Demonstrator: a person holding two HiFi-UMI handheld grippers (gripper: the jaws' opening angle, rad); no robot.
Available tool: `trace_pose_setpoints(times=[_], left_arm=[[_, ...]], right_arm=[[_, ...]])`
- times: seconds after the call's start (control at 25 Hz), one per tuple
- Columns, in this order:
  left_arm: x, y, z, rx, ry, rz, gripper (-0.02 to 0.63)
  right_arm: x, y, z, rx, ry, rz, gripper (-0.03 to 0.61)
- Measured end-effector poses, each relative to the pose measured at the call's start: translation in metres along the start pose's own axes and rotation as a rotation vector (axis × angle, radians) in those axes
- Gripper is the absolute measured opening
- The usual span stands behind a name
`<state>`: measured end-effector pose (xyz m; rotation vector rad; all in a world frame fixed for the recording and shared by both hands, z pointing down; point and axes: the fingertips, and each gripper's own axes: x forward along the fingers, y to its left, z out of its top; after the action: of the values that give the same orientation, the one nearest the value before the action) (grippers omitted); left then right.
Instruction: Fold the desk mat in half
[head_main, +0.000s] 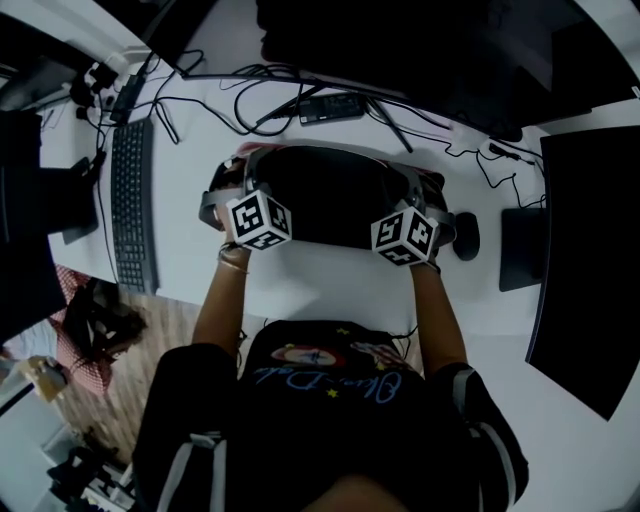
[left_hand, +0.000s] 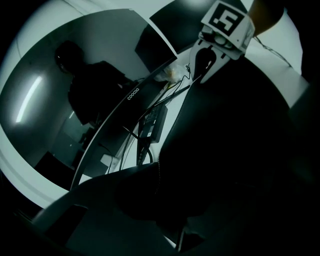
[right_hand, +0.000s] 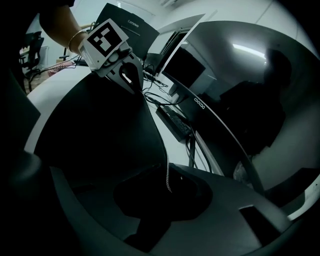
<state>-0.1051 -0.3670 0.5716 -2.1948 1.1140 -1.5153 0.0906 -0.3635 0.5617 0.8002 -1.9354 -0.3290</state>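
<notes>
The black desk mat lies on the white desk ahead of me, with its near edge lifted. My left gripper and right gripper are each shut on one end of that raised edge, their marker cubes facing me. In the left gripper view the mat's stitched edge runs into my left gripper, and the right gripper shows at the mat's far end. In the right gripper view the stitched edge enters my right gripper, and the left gripper holds the far end.
A curved monitor stands behind the mat, with cables and a power brick in front of it. A keyboard lies to the left. A mouse and a dark pad lie to the right.
</notes>
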Motion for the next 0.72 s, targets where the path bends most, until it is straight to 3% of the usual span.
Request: trace_pose_setpoints(times=[0.28, 0.36, 0.52, 0.72], left_arm=[[0.006, 0.000, -0.003, 0.003, 0.014, 0.009, 0.050], [0.006, 0.004, -0.002, -0.012, 0.009, 0.009, 0.083], [-0.003, 0.014, -0.001, -0.071, -0.027, 0.018, 0.214], [-0.047, 0.031, 0.009, -0.138, -0.146, 0.110, 0.225]], right_arm=[[0.003, -0.004, -0.002, 0.033, -0.022, -0.008, 0.074], [0.000, -0.008, 0.000, 0.060, -0.041, -0.009, 0.204], [-0.018, -0.021, 0.005, 0.112, -0.084, -0.053, 0.206], [-0.057, -0.042, 0.004, 0.251, -0.143, -0.136, 0.206]])
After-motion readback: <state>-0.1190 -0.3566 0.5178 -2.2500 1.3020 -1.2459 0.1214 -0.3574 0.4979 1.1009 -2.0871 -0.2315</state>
